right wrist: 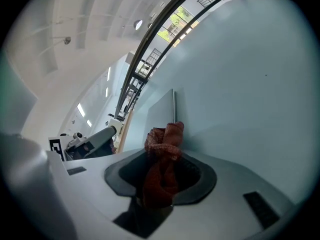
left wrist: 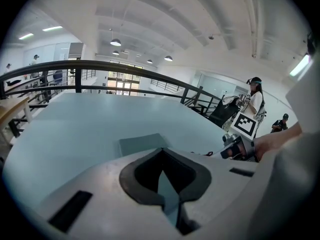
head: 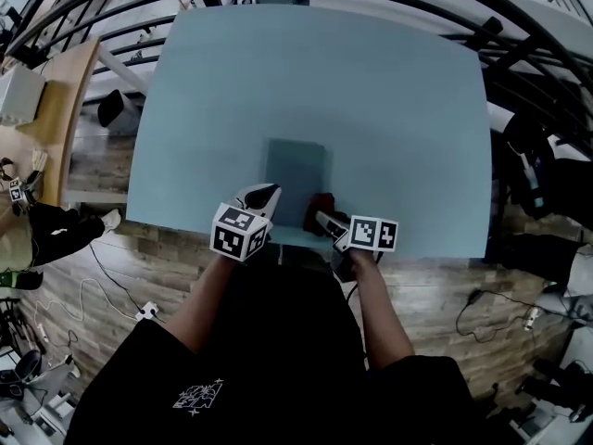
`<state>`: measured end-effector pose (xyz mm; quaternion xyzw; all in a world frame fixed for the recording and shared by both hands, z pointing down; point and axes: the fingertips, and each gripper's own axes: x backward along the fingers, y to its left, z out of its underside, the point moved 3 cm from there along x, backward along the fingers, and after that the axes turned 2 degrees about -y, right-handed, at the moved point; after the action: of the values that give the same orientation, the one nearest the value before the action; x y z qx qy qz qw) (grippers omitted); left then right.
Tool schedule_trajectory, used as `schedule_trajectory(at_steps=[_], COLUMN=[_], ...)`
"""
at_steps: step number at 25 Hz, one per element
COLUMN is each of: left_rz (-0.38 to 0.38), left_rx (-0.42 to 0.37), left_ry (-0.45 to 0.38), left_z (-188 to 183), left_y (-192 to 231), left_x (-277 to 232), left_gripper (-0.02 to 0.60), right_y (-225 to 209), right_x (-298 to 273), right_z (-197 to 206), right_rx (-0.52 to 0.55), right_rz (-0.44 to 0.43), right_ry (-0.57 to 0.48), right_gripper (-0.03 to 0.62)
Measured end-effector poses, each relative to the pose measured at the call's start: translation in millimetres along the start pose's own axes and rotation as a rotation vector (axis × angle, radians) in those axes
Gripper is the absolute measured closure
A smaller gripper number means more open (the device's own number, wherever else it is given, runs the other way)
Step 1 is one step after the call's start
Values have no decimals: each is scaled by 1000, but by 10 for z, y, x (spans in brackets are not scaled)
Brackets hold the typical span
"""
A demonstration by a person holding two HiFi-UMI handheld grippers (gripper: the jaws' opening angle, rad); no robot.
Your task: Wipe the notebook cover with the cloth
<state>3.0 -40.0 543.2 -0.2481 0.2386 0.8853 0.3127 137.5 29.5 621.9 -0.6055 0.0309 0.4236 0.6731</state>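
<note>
Clamping a bunched dark-red cloth [right wrist: 165, 139], the right gripper [right wrist: 161, 170] hides the cloth's lower end between its pads, and only a knotted wad sticks out past its tips. Just ahead lies the notebook [right wrist: 159, 109], closed, flat and plain grey-blue, with a thin line along the edge nearest this gripper. Whether the cloth touches it is unclear. The left gripper [left wrist: 162, 173], its jaws a narrow gap apart and empty, blocks the notebook's near edge from its own view. Both rest over a pale blue counter [head: 371, 109].
</note>
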Motion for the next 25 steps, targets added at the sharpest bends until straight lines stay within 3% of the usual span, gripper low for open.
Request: schedule_trajectory(at_steps=[11,17,25], left_rz=[31,31,20], left_rx=[-31,-45,-95], left_ry=[-44,-90,-209], left_z=[-167,-377,-823], left_y=[123,295,477], left_x=[210,483,1031], left_gripper=[574,574,574], right_y=[288,844,1648], right_x=[225,493,988], right_z=[-165,-517,-953], right_rx=[16,127,360], right_rz=[-17,-55,19], right_ry=[-149,-375,-669], right_gripper=[453,453,453])
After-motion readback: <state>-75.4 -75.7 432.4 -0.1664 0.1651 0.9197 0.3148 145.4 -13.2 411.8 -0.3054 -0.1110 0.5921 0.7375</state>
